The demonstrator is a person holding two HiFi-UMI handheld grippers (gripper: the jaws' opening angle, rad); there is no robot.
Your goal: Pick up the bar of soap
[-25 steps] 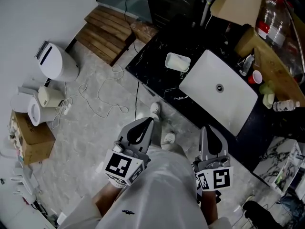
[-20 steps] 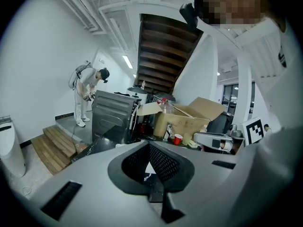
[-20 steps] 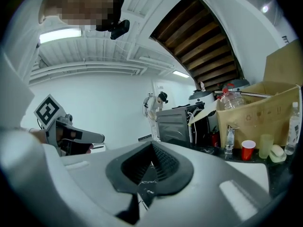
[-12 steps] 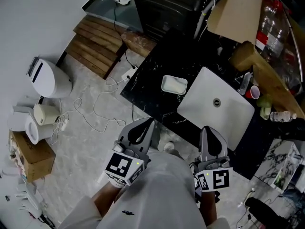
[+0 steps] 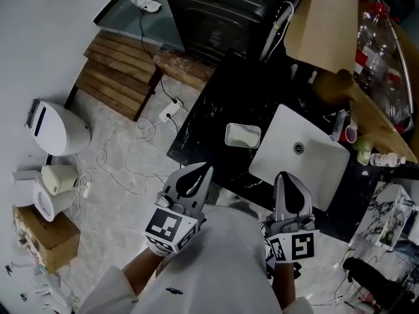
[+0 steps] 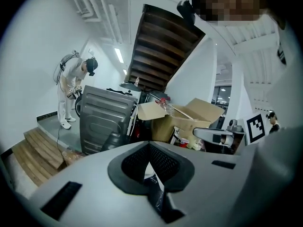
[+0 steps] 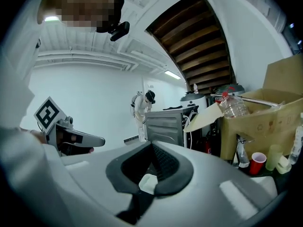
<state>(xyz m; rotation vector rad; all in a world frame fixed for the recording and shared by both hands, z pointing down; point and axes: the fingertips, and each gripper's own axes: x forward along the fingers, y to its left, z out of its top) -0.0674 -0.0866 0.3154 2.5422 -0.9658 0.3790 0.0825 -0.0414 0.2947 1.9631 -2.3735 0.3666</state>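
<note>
Soap bar (image 5: 243,135): is being seen as a pale block lying in a small white dish (image 5: 227,135); it is not being touched by either gripper.
Dish: is being borne by the black counter (image 5: 213,106), just beside the left edge of the white sink (image 5: 281,159).
Left gripper (image 5: 200,169) (image 6: 149,146): is being held with its jaws pressed together and nothing between them; in the head view its tip is being shown at the near edge of the counter, well apart from the dish.
Right gripper (image 5: 285,176) (image 7: 152,146): is being held with its jaws closed tight and empty; in the head view its tip is being seen against the near edge of the sink.
Red cup (image 5: 351,135) (image 7: 258,163): is being kept upright at the far side of the sink.
Cardboard box (image 5: 324,25) (image 7: 265,122): is being left open behind the sink.
Wooden steps (image 5: 114,77): are being shown on the floor left of the counter.
Person in white (image 6: 71,89) (image 7: 142,110): is being seen standing far off, bent forward.
</note>
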